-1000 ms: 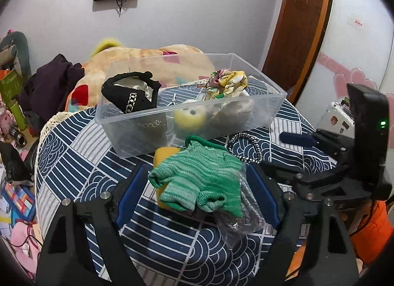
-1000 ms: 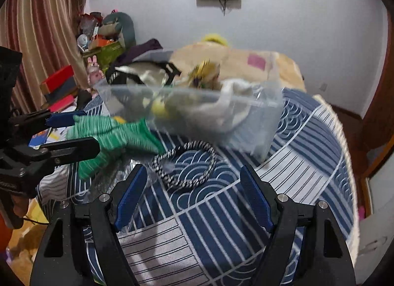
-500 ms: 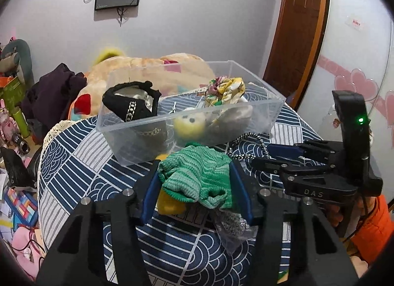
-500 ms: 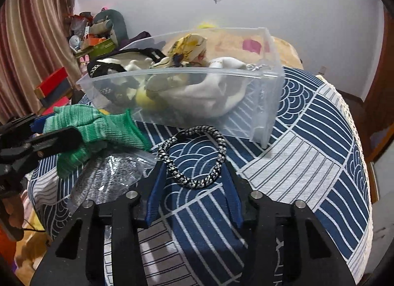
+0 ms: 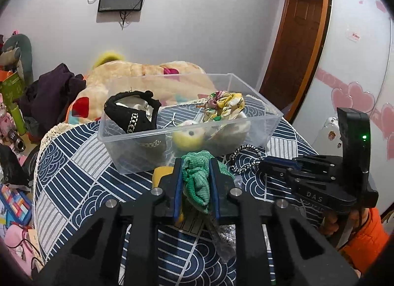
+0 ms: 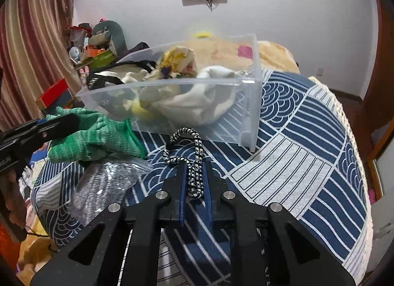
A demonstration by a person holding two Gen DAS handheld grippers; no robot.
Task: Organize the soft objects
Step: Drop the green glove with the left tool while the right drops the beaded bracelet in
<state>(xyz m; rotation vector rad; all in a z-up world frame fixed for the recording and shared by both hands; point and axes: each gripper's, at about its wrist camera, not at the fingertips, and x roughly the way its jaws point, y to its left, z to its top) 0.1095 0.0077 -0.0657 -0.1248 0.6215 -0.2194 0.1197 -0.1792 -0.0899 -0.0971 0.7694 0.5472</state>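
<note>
- Where my left-hand feed begins, at the far left of the table, I see the patterned blue-and-white cloth (image 5: 73, 175) bare up to the clear plastic bin (image 5: 138, 160).
- Inside the bin I make out a black pouch with a chain (image 5: 134, 113) at the left end, a yellow plush ball (image 5: 188, 138) in the middle, and a yellow floral scrunchie (image 5: 225, 105) toward the right.
- My left gripper (image 5: 195, 180) is clenched on the green knit garment (image 5: 197, 182), just in front of the bin's near wall; the fabric bunches between the blue pads (image 5: 177, 187).
- A yellow object (image 5: 161, 174) sits just left of the garment, partly behind the left finger; I cannot tell what it is.
- A crinkled clear bag (image 6: 103, 182) lies under and beside the garment, touching it.
- Further right, my right gripper (image 6: 195, 180) is clamped on the black-and-white braided cord loop (image 6: 197, 158), which rests on the cloth close to the bin's front corner.
- Part of the loop sticks out past the fingertips toward the bin.
- Past the cord, the cloth runs to the table's lace edge (image 6: 344, 118).
</note>
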